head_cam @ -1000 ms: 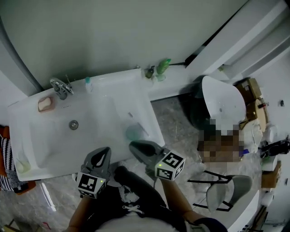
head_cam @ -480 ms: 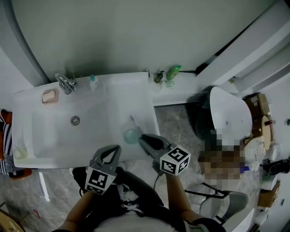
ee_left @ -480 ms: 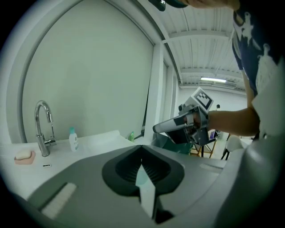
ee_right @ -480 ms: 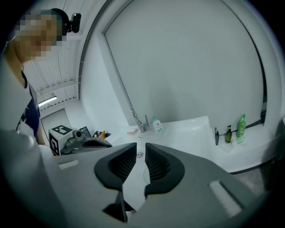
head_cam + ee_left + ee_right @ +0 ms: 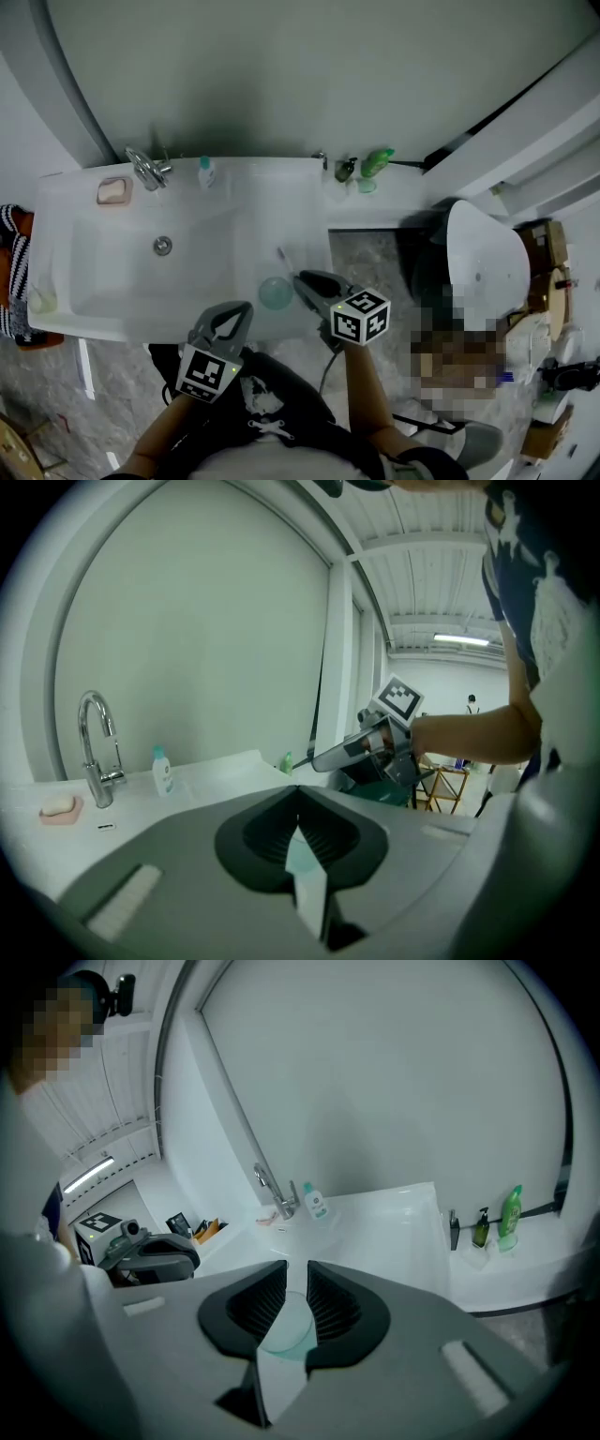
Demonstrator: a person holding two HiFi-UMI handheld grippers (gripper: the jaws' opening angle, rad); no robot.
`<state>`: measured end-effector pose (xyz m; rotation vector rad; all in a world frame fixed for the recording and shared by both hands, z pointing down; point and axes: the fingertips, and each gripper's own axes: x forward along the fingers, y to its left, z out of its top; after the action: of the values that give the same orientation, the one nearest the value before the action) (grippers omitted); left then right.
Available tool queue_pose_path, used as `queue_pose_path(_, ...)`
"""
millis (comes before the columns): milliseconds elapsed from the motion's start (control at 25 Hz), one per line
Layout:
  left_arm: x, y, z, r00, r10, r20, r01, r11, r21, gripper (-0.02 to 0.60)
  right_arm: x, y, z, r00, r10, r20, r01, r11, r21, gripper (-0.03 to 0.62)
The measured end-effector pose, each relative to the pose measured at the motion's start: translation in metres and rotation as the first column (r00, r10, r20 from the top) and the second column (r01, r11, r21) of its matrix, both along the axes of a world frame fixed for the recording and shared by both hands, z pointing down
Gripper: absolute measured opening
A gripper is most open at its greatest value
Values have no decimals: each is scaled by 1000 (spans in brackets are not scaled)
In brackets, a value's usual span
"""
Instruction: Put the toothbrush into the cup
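No writing is legible, even on the small bottle (image 5: 316, 1206).

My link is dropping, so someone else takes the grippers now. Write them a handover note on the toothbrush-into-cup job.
Left gripper: jaw tips together, empty, at the front edge of the sink counter.
Right gripper: jaws apart, they have just been opening, and nothing is gripped. The cup shows through the gap just ahead.
Cup: upright on the counter near its front edge, beside the right gripper's tips.
Toothbrush: lying on the counter just beyond the cup, not held.
Done: nothing yet.
Left: grasp the toothbrush, lift it, and put it into the cup.
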<state>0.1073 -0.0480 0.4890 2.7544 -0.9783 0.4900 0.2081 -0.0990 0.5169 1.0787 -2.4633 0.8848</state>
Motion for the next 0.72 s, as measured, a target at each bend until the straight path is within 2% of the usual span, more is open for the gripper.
queue_pose_path(200,1,-8,2,1000,-17,11,17,1000,1,0,5,-18,24,999,-4,-34,1,998,-67,71)
queue_pose_path(360,2,-9,4,1000,-22,16,22,1000,-3,0,8,-26,48,994,-25,-108,14,994,-104,71)
queue_pose_path(720,9,-9,10,1000,-22,17,23,1000,-14,0,6,-43,105,954,-120,-274,65,978,-200,74)
